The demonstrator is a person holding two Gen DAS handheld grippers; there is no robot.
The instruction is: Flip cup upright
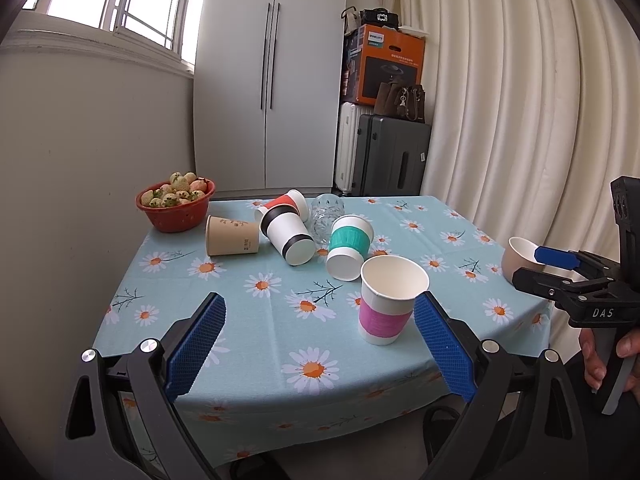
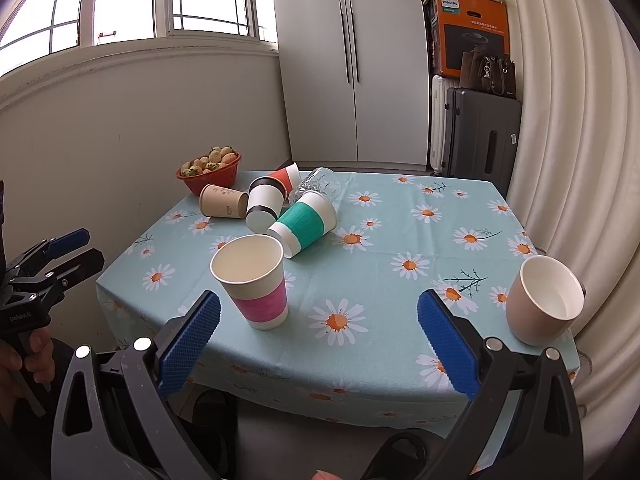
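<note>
A pink-banded paper cup (image 1: 387, 305) (image 2: 256, 282) stands upright near the table's front edge. A tan mug (image 2: 540, 300) (image 1: 520, 258) stands upright at the front right. Lying on their sides further back are a green-banded cup (image 1: 348, 246) (image 2: 306, 224), a black-banded white cup (image 1: 287, 236) (image 2: 264, 204), a kraft cup (image 1: 232, 236) (image 2: 224, 201), a red cup (image 1: 288, 202) (image 2: 286, 176) and a clear glass (image 1: 326, 214) (image 2: 320, 184). My left gripper (image 1: 320, 344) is open and empty, short of the pink cup. My right gripper (image 2: 320, 342) is open and empty, between the pink cup and the mug.
A red bowl of strawberries (image 1: 175, 206) (image 2: 210, 172) sits at the table's back left corner against the wall. The table wears a daisy tablecloth (image 1: 256, 320). Behind it stand a white wardrobe (image 1: 272, 80), suitcases (image 1: 384, 156) and a curtain (image 1: 520, 100).
</note>
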